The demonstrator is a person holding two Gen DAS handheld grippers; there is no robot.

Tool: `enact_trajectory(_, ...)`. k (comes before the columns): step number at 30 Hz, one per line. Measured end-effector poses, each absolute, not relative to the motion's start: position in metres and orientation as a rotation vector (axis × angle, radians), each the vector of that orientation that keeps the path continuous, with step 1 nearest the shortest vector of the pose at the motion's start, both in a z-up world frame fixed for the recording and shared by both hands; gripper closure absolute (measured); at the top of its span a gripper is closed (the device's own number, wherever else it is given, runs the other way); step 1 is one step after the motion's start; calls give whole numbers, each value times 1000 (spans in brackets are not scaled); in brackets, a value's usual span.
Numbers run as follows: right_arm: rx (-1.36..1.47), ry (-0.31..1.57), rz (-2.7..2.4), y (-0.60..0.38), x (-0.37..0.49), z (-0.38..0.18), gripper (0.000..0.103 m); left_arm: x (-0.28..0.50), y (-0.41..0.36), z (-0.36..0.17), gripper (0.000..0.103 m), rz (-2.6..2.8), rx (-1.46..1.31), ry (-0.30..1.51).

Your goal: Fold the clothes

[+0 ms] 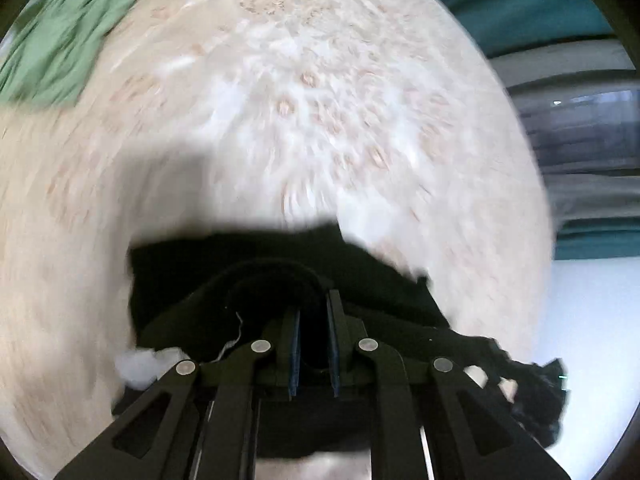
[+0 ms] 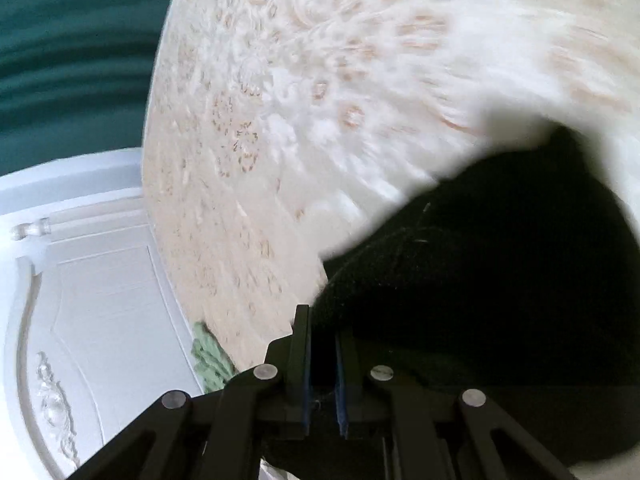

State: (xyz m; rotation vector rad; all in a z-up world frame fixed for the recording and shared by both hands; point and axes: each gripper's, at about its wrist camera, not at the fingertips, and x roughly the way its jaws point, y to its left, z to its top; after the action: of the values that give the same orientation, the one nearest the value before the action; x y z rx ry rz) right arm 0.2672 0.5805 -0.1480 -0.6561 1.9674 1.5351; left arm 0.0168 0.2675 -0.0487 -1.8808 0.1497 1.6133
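Observation:
A black garment (image 1: 248,268) hangs bunched over the cream patterned bed cover (image 1: 280,100); my left gripper (image 1: 314,308) is shut on its fabric near a rounded neckline. In the right wrist view the same black garment (image 2: 500,264) fills the lower right, and my right gripper (image 2: 323,332) is shut on its edge. A white tuft (image 1: 140,364) shows beside the left fingers. Both views are smeared by motion.
A green garment (image 1: 68,32) lies crumpled at the far left of the bed cover, and a bit of green cloth (image 2: 208,356) shows at the bed's edge. A white carved panel (image 2: 88,320) stands left of the bed. Teal curtains (image 1: 520,4) hang behind.

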Motion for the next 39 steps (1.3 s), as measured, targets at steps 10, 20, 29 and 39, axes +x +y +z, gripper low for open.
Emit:
enact_trajectory(10,-460,2045,1385,621,294,-184,49,-25,250,-70,55,1563,-1967,71)
enact_trajectory(20,-745,1815,1492,541,398,-146,37,14,144,-1,23,1852,-1469,476)
enact_trajectory(29,-730,1970,1298,459,449,-202,36,66,89,-63,28,1933,-1569,663)
enact_trajectory(39,-532,2058,1241,455,447,-212,84,51,95,-72,82,1955,-1703,589)
